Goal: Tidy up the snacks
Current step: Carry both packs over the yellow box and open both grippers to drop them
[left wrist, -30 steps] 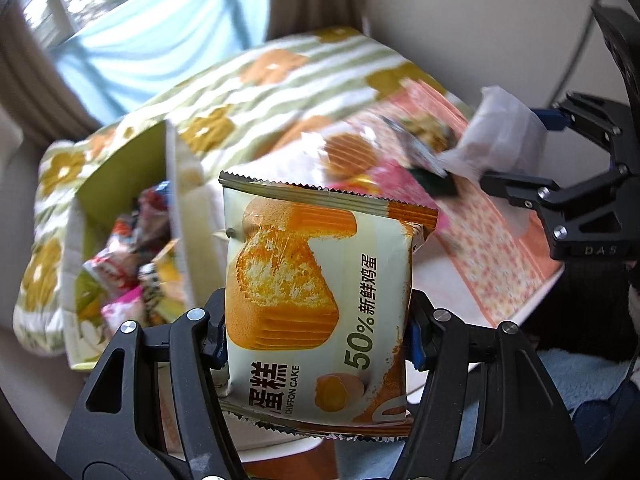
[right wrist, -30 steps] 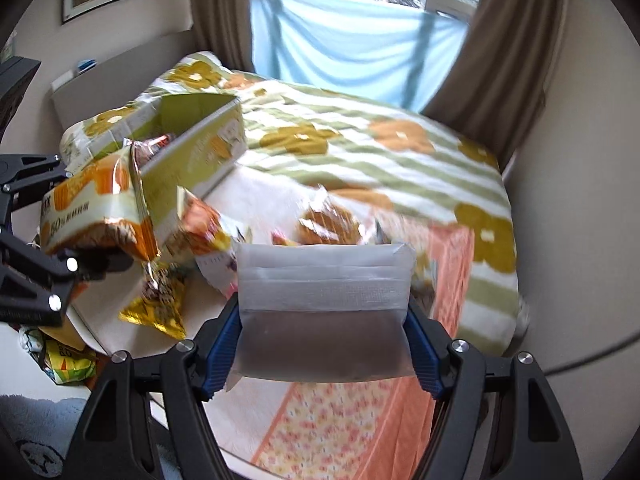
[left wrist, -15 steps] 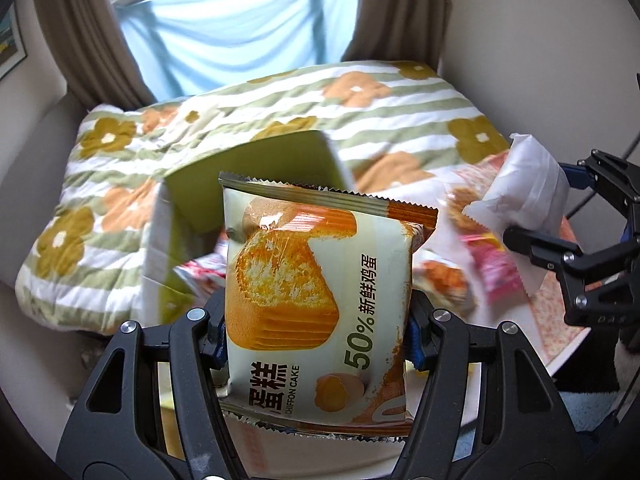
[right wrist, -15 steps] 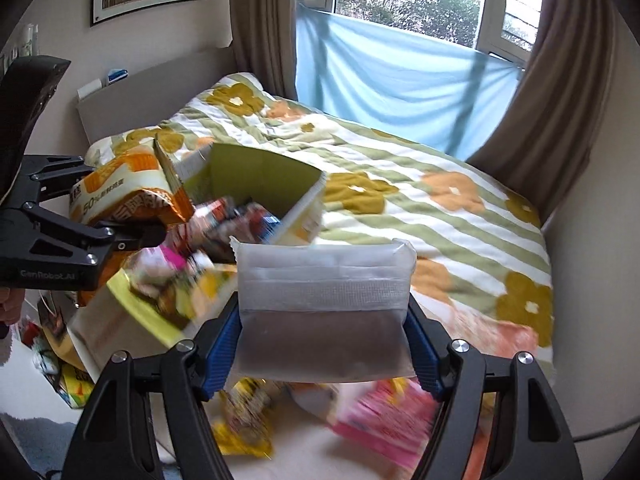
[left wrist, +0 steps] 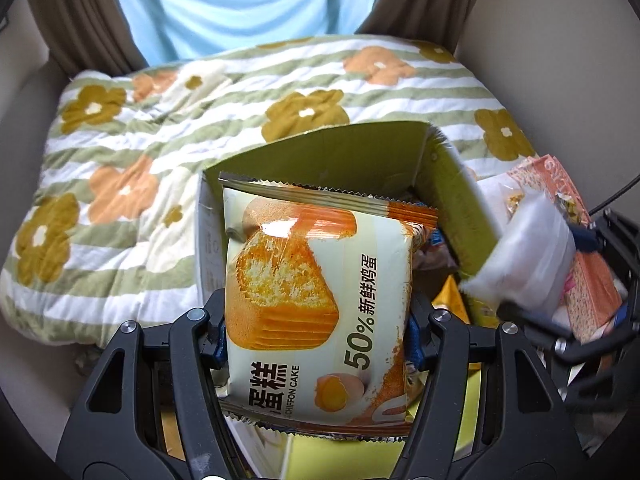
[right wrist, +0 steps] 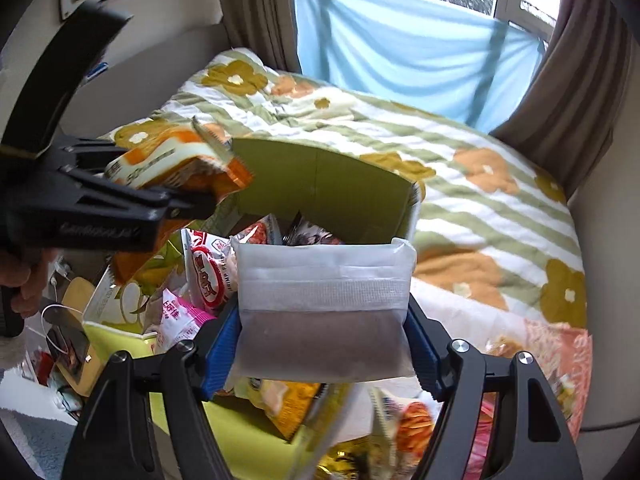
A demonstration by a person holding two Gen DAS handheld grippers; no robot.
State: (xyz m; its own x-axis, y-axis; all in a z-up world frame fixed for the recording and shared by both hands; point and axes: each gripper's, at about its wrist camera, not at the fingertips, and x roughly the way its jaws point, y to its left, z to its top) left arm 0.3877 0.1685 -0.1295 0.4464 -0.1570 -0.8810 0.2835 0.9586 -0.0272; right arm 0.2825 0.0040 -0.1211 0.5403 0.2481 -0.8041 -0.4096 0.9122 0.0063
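Chiffon cake packet (left wrist: 316,304) — cream and orange wrapper with a printed cake slice, held upright with its serrated top edge uppermost. The left tongs (left wrist: 314,338) are clamped on its lower sides, blue pads pressed against the wrapper. The packet hangs above the open mouth of the green carton (left wrist: 360,152), whose raised flap stands behind it.

White sachet (right wrist: 324,312) — translucent upper half, brown powdery fill below, gripped at both side edges by the right tongs (right wrist: 324,344), which are closed on it. It sits over the near edge of the same carton (right wrist: 332,184).

Inside the carton lie mixed wrapped snacks, among them a red-and-white shrimp-flavour packet (right wrist: 210,276) and a pink packet (right wrist: 180,320). Further snacks lie blurred below the right tongs, including an orange one (right wrist: 414,426).

In the right wrist view the left tongs (right wrist: 188,204) appear at left, carrying the cake packet (right wrist: 176,164) over the carton's left side.

Behind the carton: a bed with a green-striped, flower-patterned quilt (left wrist: 168,120), a blue cloth (right wrist: 400,52) hung before the window, and brown curtains (right wrist: 256,8).
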